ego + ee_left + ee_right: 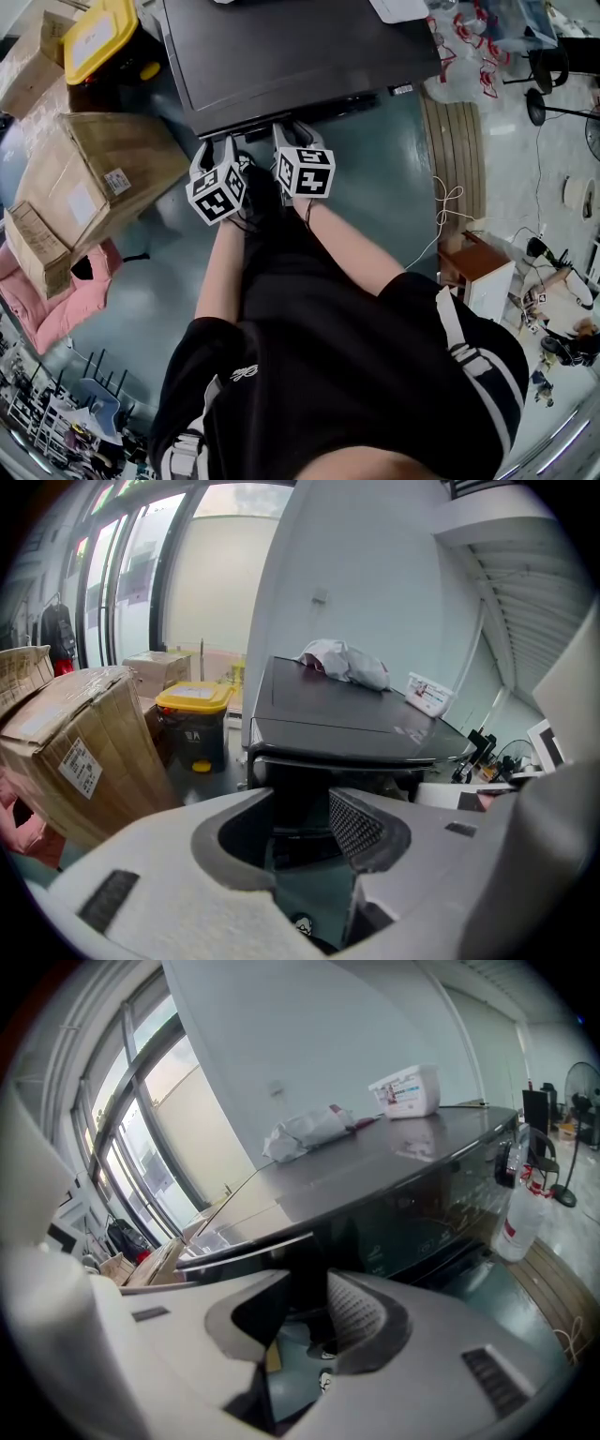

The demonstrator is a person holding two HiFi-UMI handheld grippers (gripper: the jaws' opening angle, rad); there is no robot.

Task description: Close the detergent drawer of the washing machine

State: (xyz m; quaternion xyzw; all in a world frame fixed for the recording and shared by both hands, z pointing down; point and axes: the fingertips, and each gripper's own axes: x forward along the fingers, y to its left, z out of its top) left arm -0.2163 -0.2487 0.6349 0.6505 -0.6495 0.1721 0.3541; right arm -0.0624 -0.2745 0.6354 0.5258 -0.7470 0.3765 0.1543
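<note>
The dark washing machine (300, 56) fills the top of the head view, and its detergent drawer (246, 1247) shows as a pale strip under the lid's front edge, straight ahead of both grippers. How far out it stands is hard to judge.

Both forearms reach forward side by side. The left gripper (217, 142) and right gripper (292, 127) tilt down at that edge, jaws apart on each with nothing between them.

On the lid sit a white tub (405, 1089) and a crumpled white bundle (305, 1131). To the left are a closed cardboard box (103, 173) and a yellow-lidded bin (98, 37).
</note>
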